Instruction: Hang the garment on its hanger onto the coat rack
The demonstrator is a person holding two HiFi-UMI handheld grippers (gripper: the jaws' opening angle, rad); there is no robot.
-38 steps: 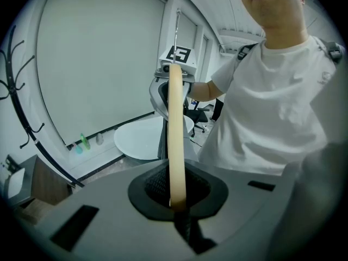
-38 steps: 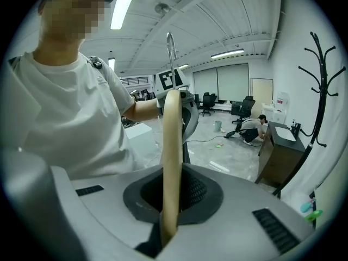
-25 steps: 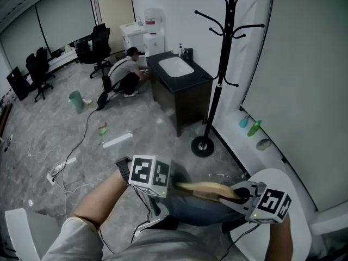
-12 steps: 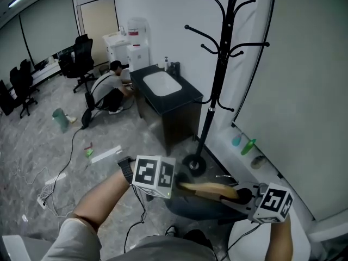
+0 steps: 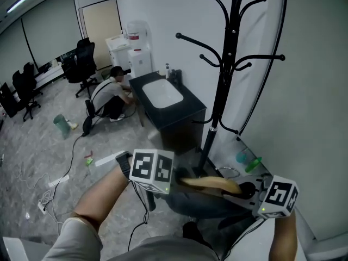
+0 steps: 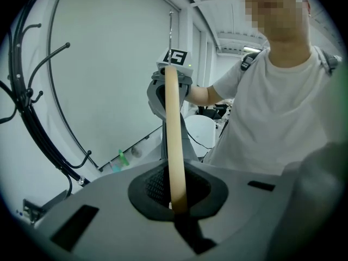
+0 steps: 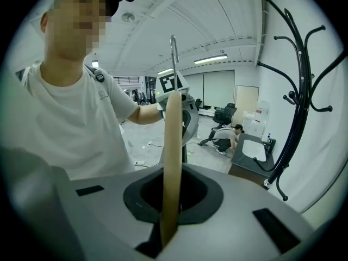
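Note:
A wooden hanger (image 5: 209,184) with a dark blue garment (image 5: 204,208) draped under it is held level between my two grippers. My left gripper (image 5: 175,181) is shut on the hanger's left end and my right gripper (image 5: 240,192) on its right end. In the left gripper view the wooden bar (image 6: 174,145) runs out from my left gripper (image 6: 176,208), with the metal hook (image 6: 171,31) pointing up. The right gripper view shows the same bar (image 7: 173,162) and hook (image 7: 174,48) beyond my right gripper (image 7: 168,238). The black coat rack (image 5: 223,91) stands just beyond the hanger, its arms above it.
A black cabinet with a white sink (image 5: 163,99) stands left of the rack. A person (image 5: 109,94) crouches beside it. Office chairs (image 5: 81,64) and a water dispenser (image 5: 136,42) are further back. Bottles (image 5: 247,162) sit by the wall. Cables (image 5: 60,178) lie on the floor.
The view and both grippers with the hanger have moved closer to the coat rack, which now stands larger and right behind the hanger. Both grips are unchanged.

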